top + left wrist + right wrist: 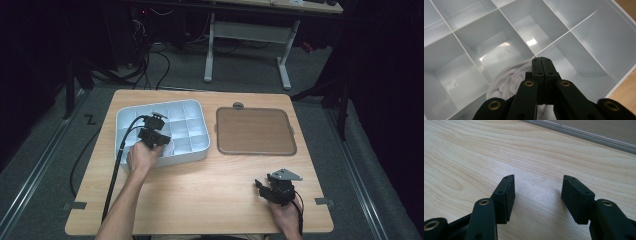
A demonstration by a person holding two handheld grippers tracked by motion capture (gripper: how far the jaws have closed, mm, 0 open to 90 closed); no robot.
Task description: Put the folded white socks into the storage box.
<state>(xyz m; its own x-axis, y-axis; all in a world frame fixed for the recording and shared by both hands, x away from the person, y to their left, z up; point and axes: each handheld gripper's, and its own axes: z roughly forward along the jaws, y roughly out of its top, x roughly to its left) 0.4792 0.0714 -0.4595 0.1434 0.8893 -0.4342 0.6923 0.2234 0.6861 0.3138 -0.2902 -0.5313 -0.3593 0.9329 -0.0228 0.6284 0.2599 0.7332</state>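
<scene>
Overhead, the left tongs (156, 141) hang over the near edge of a pale grey divided box (200, 111) at the middle left of the frame, on a wooden tabletop (210, 185). Seen along the left tongs (541, 60), they are clenched tip to tip above a bunched white cloth (506, 82) that lies in a near compartment of the box (584, 30); whether they pinch a fold of it is hidden beneath them. To lift it well, it seems best to rise straight up so the cloth clears the thin partitions without snagging. Lower right, the right tongs (270, 189) rest released, with bare tabletop (474, 157) between the right tongs (537, 192). A brown tray (255, 131) lies just beside the box, clear of the lift.
</scene>
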